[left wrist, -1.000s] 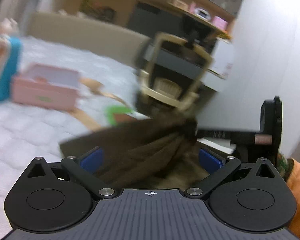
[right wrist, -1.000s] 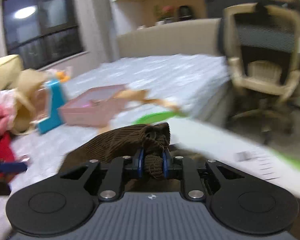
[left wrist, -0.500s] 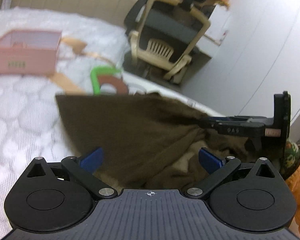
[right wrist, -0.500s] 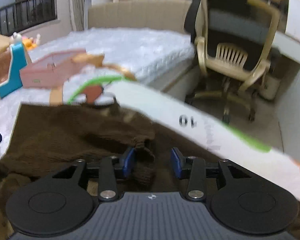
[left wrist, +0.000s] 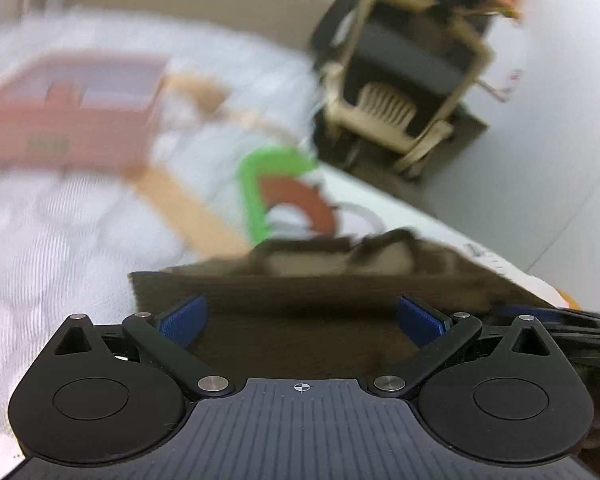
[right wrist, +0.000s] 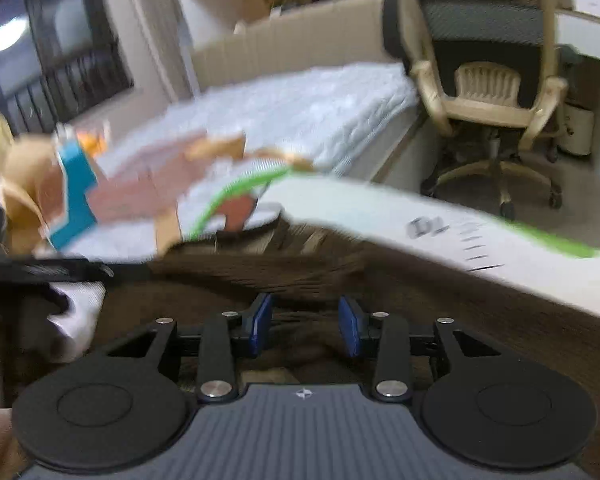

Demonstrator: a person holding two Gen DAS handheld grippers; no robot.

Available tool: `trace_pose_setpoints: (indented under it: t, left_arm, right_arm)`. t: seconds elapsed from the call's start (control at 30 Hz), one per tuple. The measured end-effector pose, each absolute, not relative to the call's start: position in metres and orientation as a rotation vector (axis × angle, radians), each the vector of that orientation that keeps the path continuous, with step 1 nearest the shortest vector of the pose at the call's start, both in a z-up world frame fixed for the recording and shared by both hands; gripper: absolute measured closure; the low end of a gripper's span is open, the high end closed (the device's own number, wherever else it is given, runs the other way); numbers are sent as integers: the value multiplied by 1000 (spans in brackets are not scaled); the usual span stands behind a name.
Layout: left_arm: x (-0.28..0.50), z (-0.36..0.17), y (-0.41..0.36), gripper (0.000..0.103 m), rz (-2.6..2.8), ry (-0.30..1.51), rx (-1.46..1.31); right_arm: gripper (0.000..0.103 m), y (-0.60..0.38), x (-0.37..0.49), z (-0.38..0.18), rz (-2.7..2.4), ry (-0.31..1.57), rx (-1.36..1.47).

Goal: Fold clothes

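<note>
Both grippers hover low over the brown knit garment, which lies spread on the bed. The left gripper has its fingers wide apart and empty; the right gripper is partly open, holding nothing. The knit looks soft, limp and light, best pinched at a hem or corner. 1 second ago the right fingers were clamped on a bunched fold. Beyond lie a pink box and chair.

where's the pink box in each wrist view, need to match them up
Left wrist: the pink box sits at the upper left, blurred, on the white mattress.
Right wrist: the pink box is left of centre, beside the blue item.
Shared landmark: the beige office chair, upper right in both.
</note>
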State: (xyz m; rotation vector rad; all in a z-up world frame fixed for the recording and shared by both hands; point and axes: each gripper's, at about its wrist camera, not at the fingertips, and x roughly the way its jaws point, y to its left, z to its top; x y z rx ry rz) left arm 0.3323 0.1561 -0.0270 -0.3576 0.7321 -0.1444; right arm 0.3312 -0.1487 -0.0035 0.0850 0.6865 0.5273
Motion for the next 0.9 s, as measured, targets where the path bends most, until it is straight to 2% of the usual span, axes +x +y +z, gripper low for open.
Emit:
trace_pose_setpoints:
  t: [0.03,0.1,0.27,0.47,0.5,0.53,0.6,0.77,0.9]
  left_arm:
    - [331,-28,161,0,-149,736,-378]
    - [314,-19,164,0,-171,693,-383]
    - [263,6,155,0,-311,573,-449]
    - [221,14,129,0,-404,562,-411]
    - [214,17,127,0,-387,549,-387]
    - [208,19,128,0,-359,540,-366]
    - [196,25,130,0,-303,523,-328]
    - [192,20,143,0,-274,572,-339]
    - [189,17,132,0,-349,555,-346]
  right_arm:
    - [54,-168,322,7,505,661,101]
    - [48,-218,306,19,391,615,145]
    - [44,-335,287,17,30,591,279]
    - [38,-353,292,-39,-43,708,338]
    - [58,-344,291,-38,-23,702,302]
    - [83,-334,289,-36,1,694,261]
    - [88,-312,286,-19,73,661,225]
    - [89,-201,277,83,436,463,51]
    - [89,-90,279,110,678,412,-98]
